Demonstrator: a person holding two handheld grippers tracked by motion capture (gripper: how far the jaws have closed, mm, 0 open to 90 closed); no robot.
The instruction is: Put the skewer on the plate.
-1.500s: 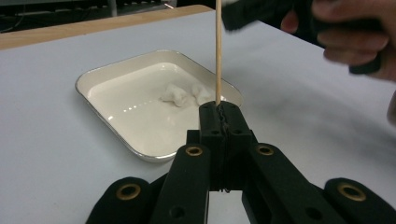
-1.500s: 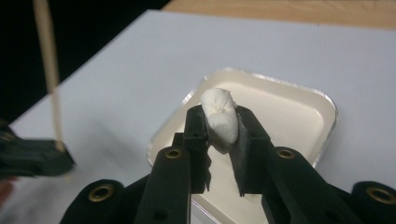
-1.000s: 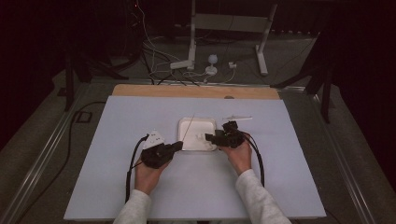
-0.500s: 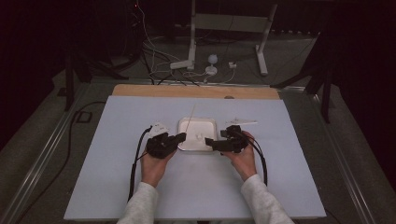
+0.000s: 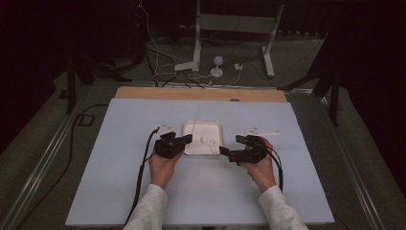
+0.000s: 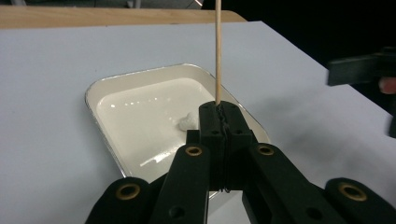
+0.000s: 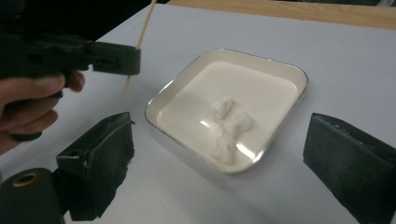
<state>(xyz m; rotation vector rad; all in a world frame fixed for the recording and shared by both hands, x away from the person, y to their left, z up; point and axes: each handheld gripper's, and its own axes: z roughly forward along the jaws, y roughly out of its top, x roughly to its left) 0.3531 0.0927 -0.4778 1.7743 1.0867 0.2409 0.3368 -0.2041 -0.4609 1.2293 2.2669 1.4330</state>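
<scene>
Holding a thin wooden stick (image 6: 217, 46) in my left tongs (image 5: 184, 139), I have the jaws clamped tight on its lower end, with the stick rising nearly upright from between them in the left gripper view. From above, these tongs sit at the left edge of a white tray (image 5: 216, 128), which rests on the pale sheet covering the table (image 5: 119, 191), about the middle of it. In the right gripper view the stick (image 7: 140, 42) pokes a short way below the left tongs (image 7: 126, 59) and hangs just beside the tray's (image 7: 182, 91) near-left corner, clear of the table as far as I can tell.

My right tongs (image 5: 224, 150) stand wide open, gripping nothing, with the jaws spread on either side of the tray's near edge in the right gripper view. From above, they sit just off the tray's right front corner.

Inside the tray lie three small white lumps (image 7: 229, 128), close together in a row on the glossy white floor, towards the near side as my right camera sees it. One lump (image 6: 188, 122) shows just behind my left jaws.

A strip of wood (image 5: 201, 94) runs along the far edge of the table.
</scene>
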